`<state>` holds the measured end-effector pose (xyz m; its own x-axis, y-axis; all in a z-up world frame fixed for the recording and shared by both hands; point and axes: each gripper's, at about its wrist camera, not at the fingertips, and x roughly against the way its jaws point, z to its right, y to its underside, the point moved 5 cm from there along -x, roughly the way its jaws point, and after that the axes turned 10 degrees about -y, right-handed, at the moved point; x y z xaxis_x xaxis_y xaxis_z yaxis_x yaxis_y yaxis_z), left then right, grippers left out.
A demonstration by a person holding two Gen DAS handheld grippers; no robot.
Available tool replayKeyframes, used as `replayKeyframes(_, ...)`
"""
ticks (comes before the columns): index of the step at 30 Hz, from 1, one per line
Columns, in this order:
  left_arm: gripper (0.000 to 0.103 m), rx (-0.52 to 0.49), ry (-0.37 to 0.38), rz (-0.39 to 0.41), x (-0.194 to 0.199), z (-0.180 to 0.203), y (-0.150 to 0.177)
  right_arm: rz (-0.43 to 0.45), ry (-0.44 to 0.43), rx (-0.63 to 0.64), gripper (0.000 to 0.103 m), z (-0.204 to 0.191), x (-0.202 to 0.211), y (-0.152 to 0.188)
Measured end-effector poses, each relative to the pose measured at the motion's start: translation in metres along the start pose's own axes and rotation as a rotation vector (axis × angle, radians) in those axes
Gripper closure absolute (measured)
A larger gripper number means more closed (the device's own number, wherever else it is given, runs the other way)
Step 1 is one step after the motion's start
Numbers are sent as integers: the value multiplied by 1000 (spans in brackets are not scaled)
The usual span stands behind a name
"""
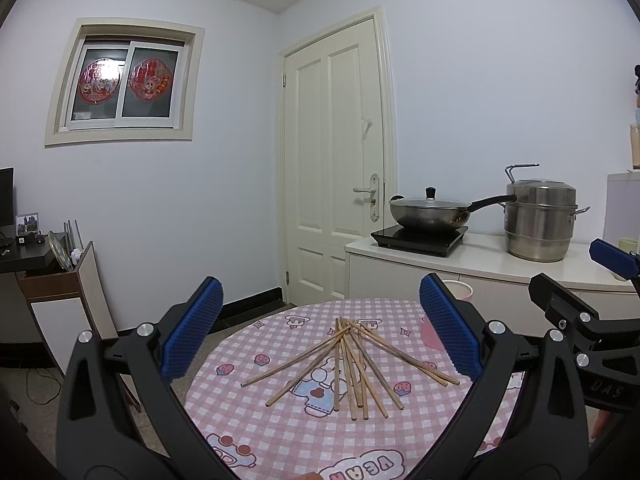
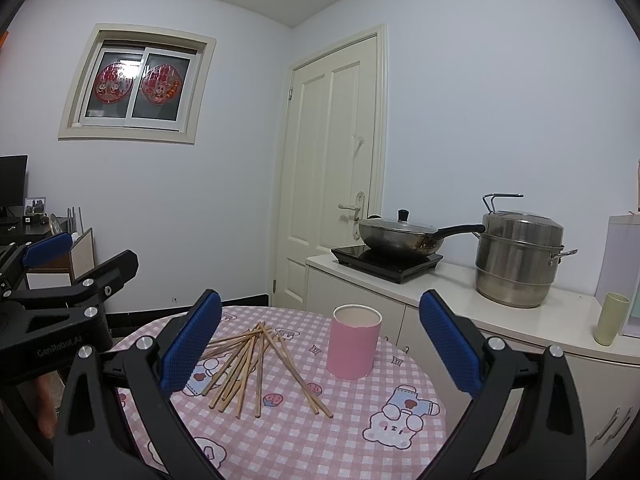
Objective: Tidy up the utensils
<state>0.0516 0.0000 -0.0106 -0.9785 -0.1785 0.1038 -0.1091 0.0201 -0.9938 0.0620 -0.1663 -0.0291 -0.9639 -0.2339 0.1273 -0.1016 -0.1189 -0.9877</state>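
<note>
Several wooden chopsticks (image 1: 352, 364) lie fanned in a loose pile on the round table (image 1: 280, 432) with its pink checked cloth. The same pile of chopsticks (image 2: 256, 364) shows in the right wrist view, left of an upright pink cylindrical holder (image 2: 353, 342) with an open top. In the left wrist view the holder (image 1: 430, 332) is mostly hidden behind a blue finger pad. My left gripper (image 1: 320, 332) hovers above the pile, open and holding nothing. My right gripper (image 2: 320, 344) is open too, level with the holder and short of it.
Behind the table a white counter (image 2: 500, 312) carries an induction hob with a lidded wok (image 2: 400, 236), a steel steamer pot (image 2: 516, 256) and a green cup (image 2: 611, 318). A closed door (image 2: 332, 168) stands behind. A low cabinet (image 1: 60, 292) sits at the left.
</note>
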Motion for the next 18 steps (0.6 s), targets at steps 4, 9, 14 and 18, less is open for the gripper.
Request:
replayKeyframes(4, 6, -1, 0, -1, 0, 0, 0, -1, 0, 0, 7, 0, 0, 0)
replayKeyframes(9, 6, -2, 0, -2, 0, -1, 1, -2, 0, 0, 7, 1, -1, 0)
replayKeyframes(14, 6, -2, 0, -2, 0, 0, 1, -4, -1, -1, 7, 1, -1, 0)
replayKeyframes(18, 6, -2, 1, -3, 0, 0, 1, -5, -2, -1, 7, 2, -2, 0)
